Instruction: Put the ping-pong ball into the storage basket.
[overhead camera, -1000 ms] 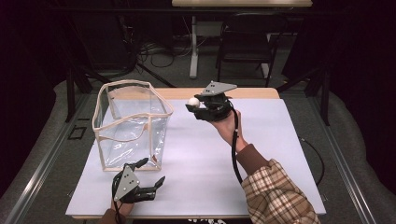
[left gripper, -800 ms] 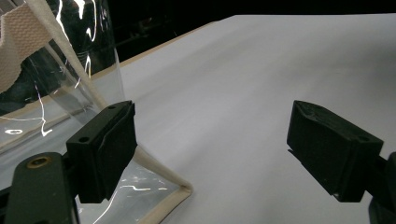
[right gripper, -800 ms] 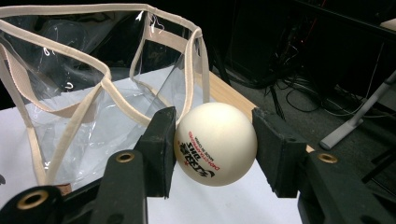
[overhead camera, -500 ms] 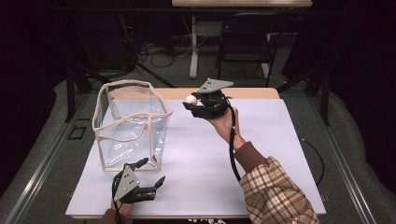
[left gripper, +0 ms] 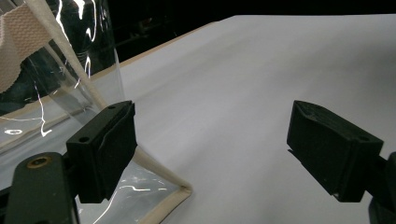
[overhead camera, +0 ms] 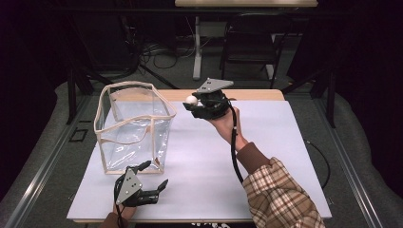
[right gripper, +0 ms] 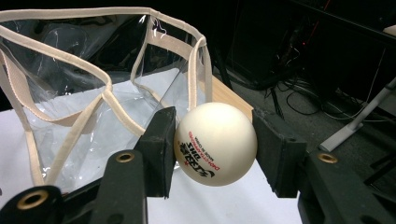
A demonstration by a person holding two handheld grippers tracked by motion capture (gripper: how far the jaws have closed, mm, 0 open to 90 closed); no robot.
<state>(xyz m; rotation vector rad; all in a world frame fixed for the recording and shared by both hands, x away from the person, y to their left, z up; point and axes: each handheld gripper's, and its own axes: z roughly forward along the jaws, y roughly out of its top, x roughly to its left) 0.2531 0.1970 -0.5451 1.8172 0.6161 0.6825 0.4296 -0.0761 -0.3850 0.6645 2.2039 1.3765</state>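
A: Starting at the left, what stands on the white surface [overhead camera: 285, 156]?

B: A clear plastic bag [overhead camera: 135, 128] with cream fabric trim, upright with its mouth gaping upward. It seems set there to take something dropped in from above.

A: And the left tool [overhead camera: 149, 183]?

B: It lies low at the near edge, just beside the bag's front corner, its jaws spread wide with nothing between them. In the left gripper view the bag's bottom seam [left gripper: 168, 198] sits next to one jaw. It looks parked there, perhaps ready to steady the bag.

A: Farther right?

B: The right tool [overhead camera: 194, 102] is raised above the surface, just right of the bag's rim, pointing toward it. It pinches a white table-tennis ball [right gripper: 215, 143] with red and black print, one pad on each side. The squeeze across the ball's middle likely keeps it from rolling out before it reaches the opening.
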